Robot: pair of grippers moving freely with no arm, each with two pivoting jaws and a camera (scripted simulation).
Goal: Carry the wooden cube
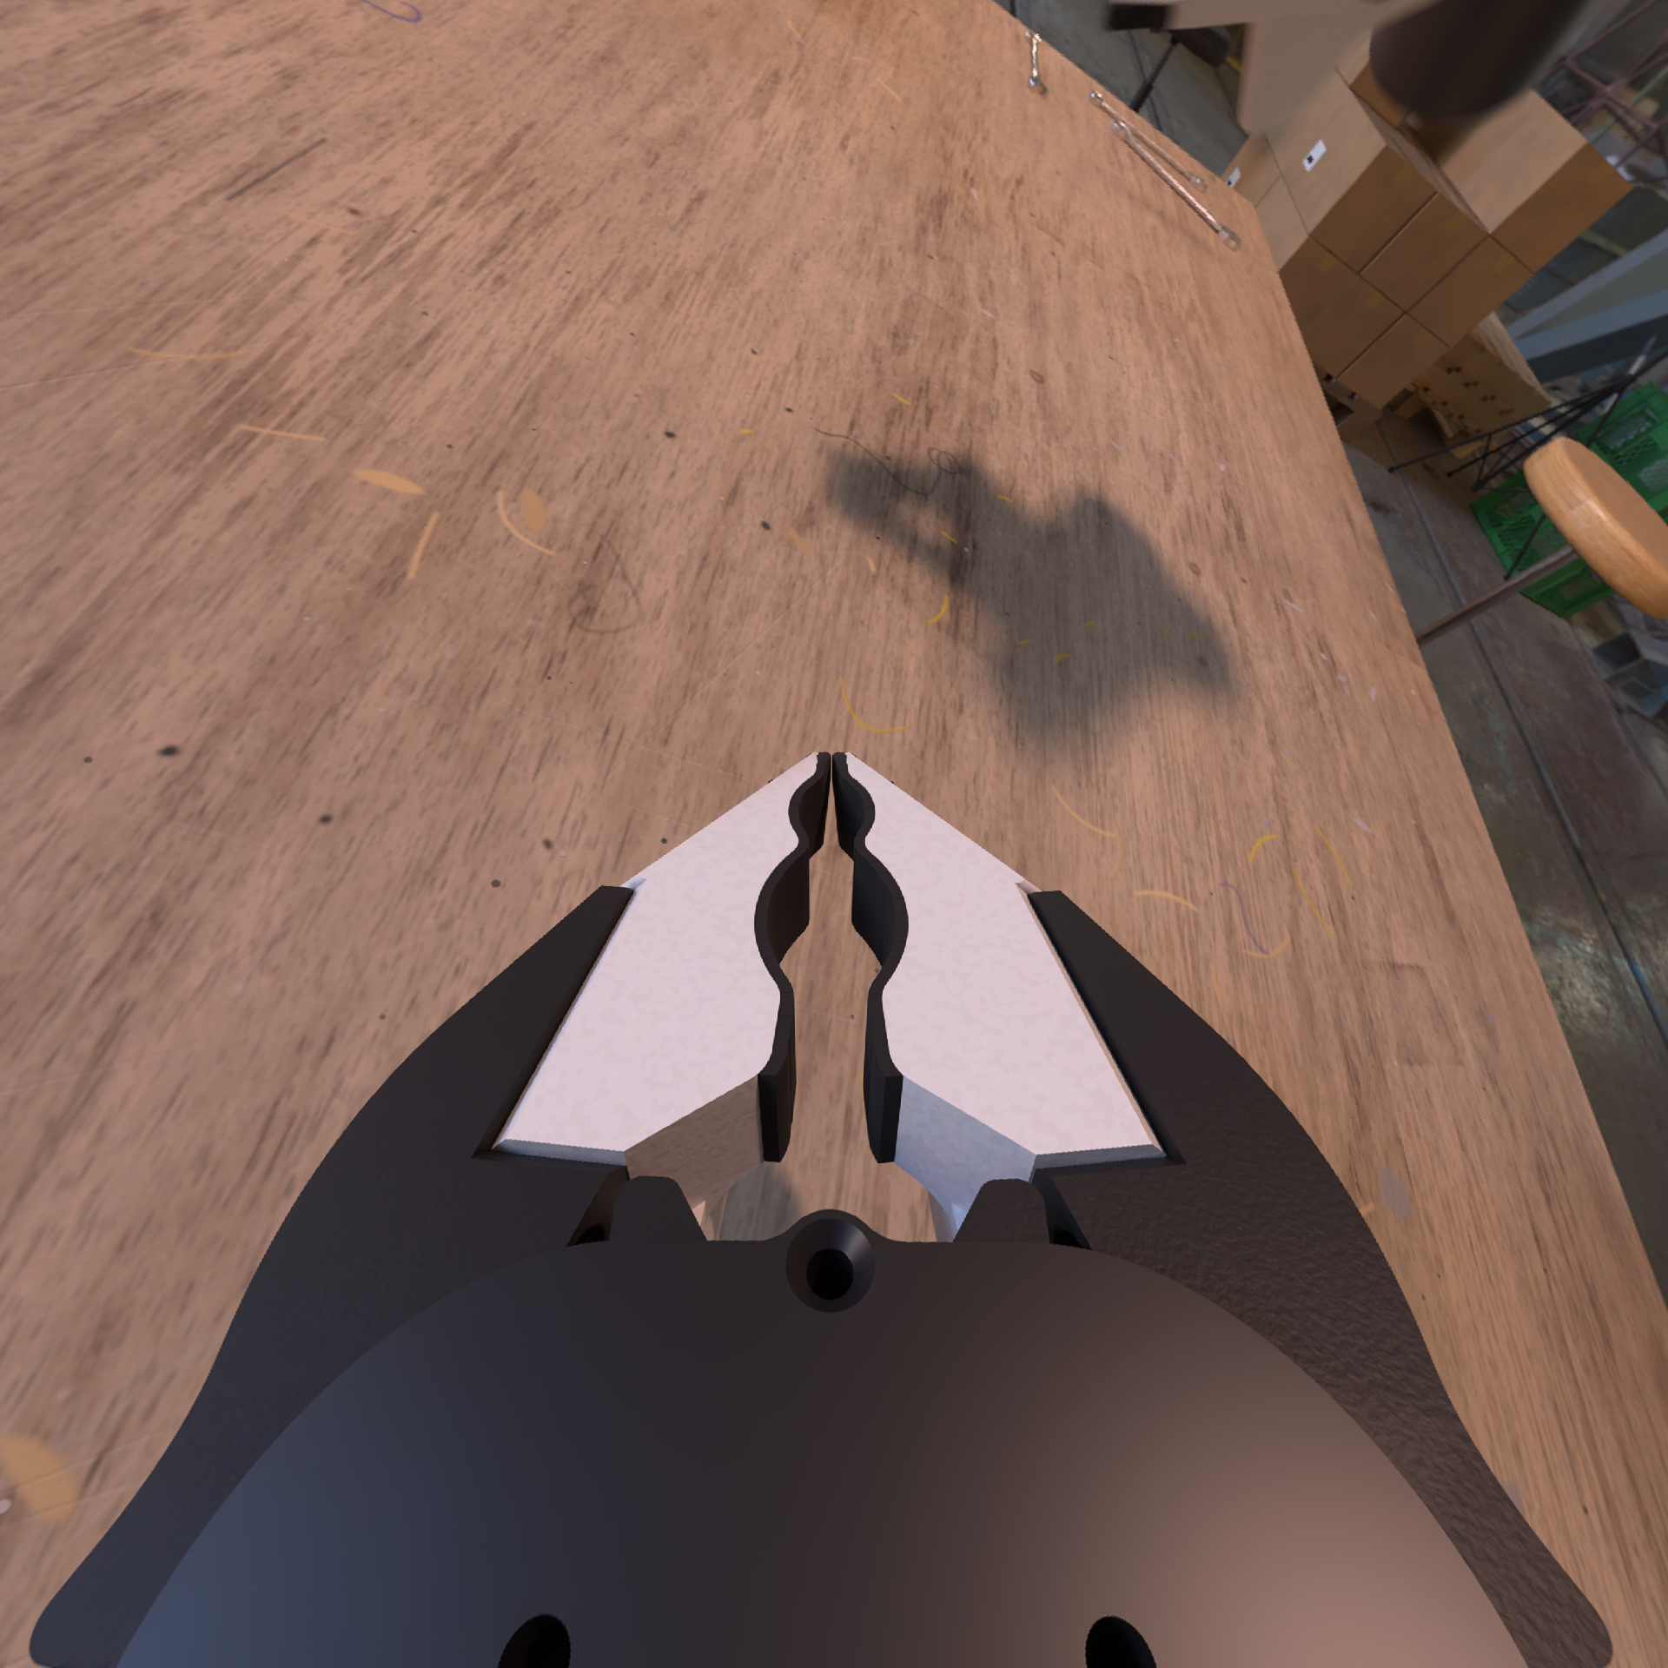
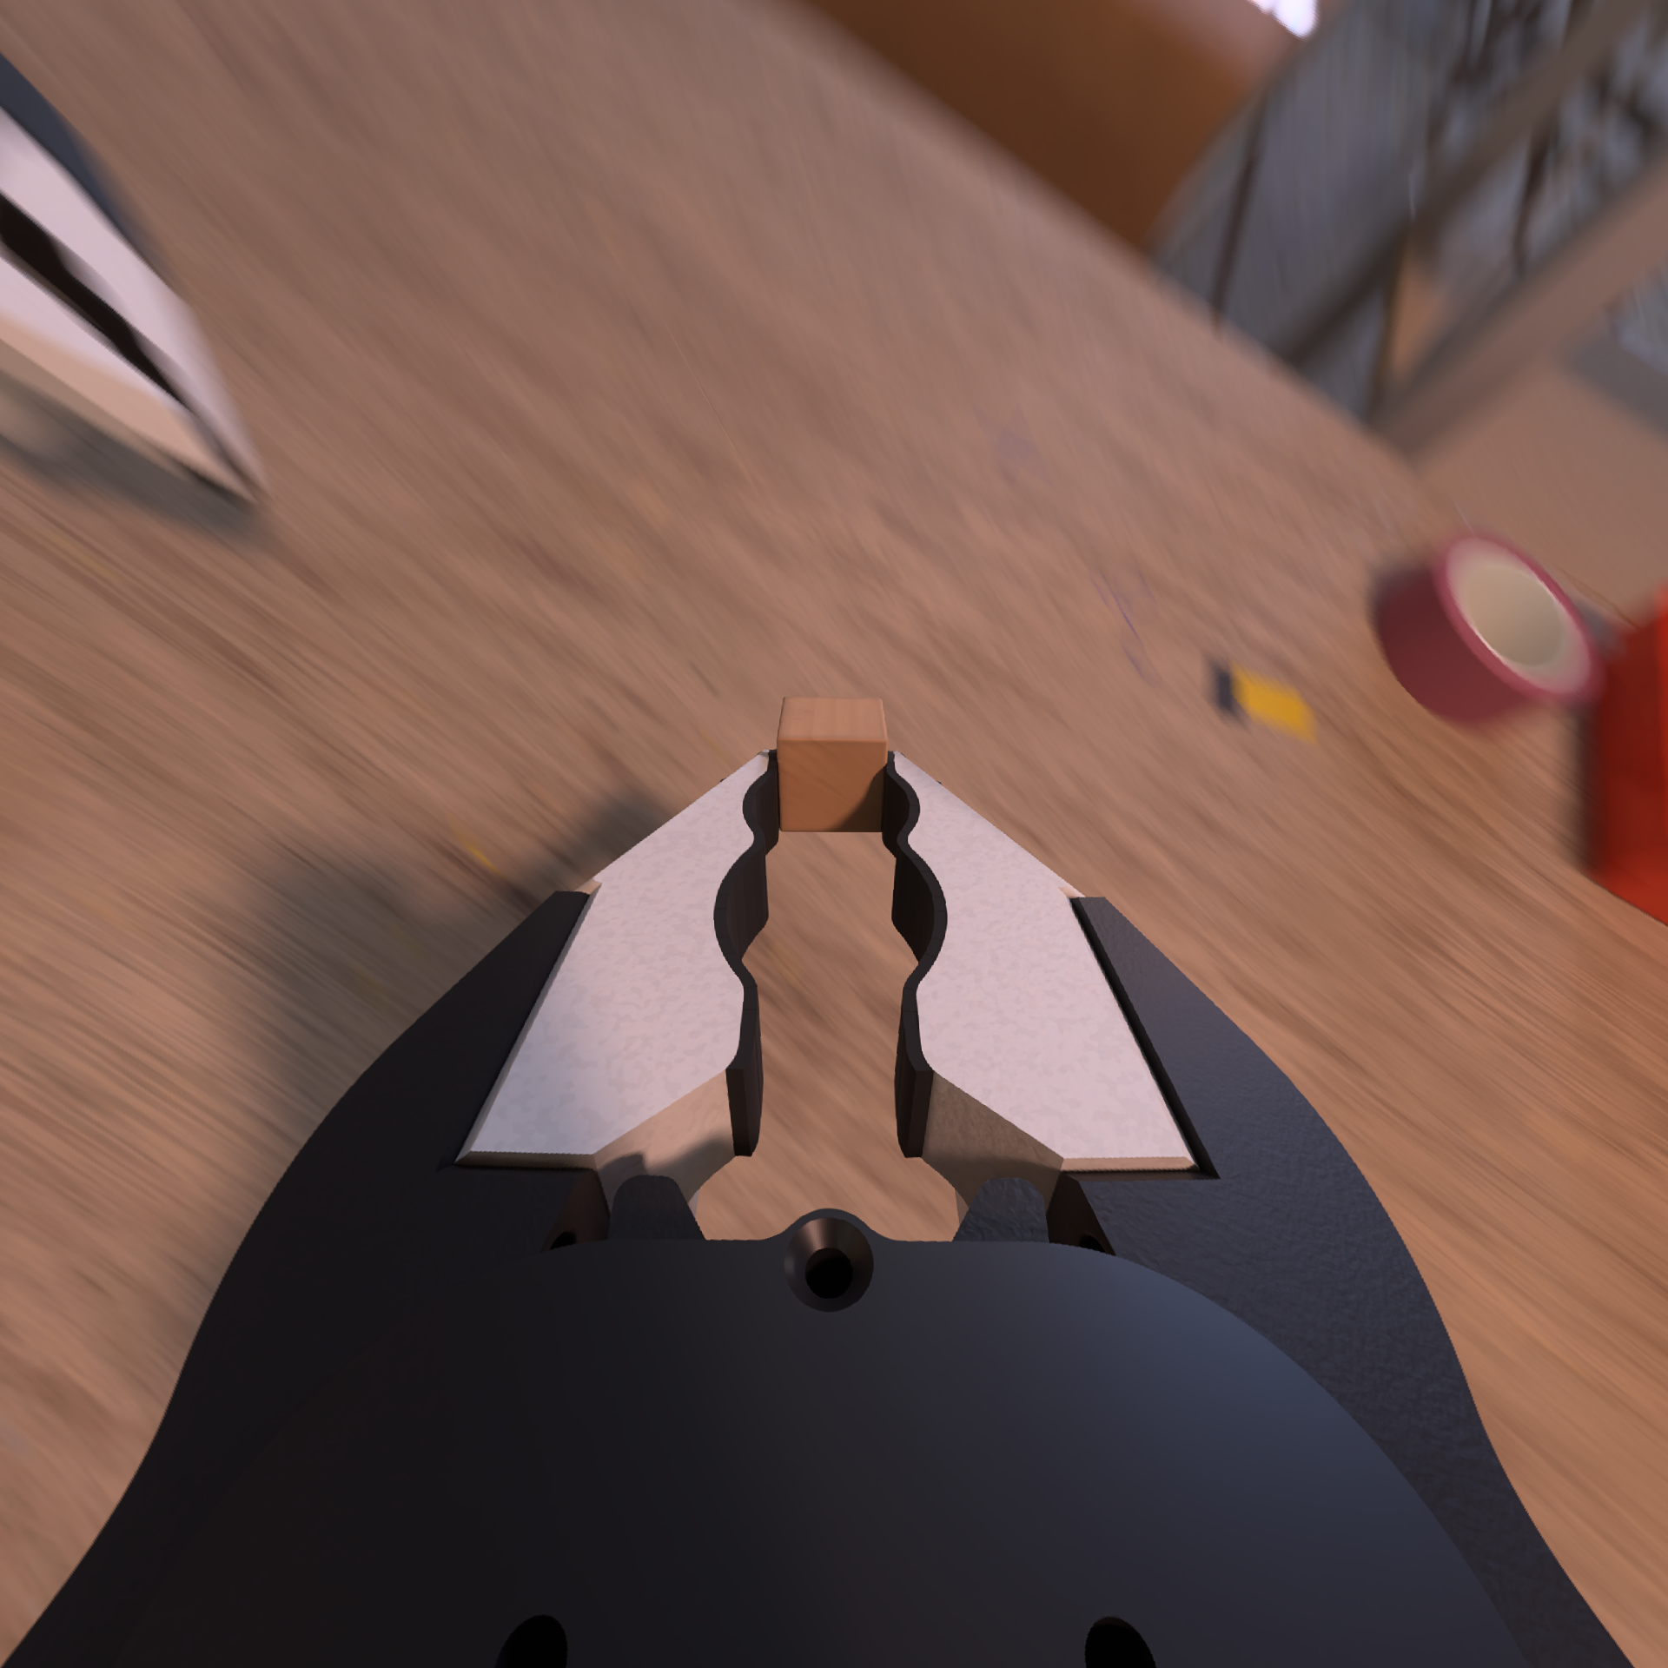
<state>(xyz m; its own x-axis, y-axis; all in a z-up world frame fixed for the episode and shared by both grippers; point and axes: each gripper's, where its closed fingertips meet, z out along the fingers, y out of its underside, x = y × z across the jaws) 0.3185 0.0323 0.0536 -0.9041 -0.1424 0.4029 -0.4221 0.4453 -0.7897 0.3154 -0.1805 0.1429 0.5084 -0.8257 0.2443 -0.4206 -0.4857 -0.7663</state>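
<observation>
Left wrist view: left gripper [image 1: 829,758] fingertips pressed together, nothing between them, held above the wooden tabletop [image 1: 451,451]. Gripper-shaped shadow [image 1: 1038,587] on the wood ahead and to the right. Two metal tools [image 1: 1164,167] far ahead-right near the table edge; cardboard boxes [image 1: 1381,271] and a round wooden stool [image 1: 1598,523] beyond that edge. No cube here. Right wrist view: right gripper [image 2: 830,776] clamps the wooden cube [image 2: 830,767] between its fingertips, cube sticking out slightly past the tips, clear of the blurred tabletop [image 2: 542,451]. Maroon tape roll [image 2: 1480,627] ahead-right, red box [image 2: 1634,767] just beside it at the frame edge, small yellow-black item [image 2: 1264,699] nearer. Left gripper's fingers [image 2: 99,316] far left, blurred.
</observation>
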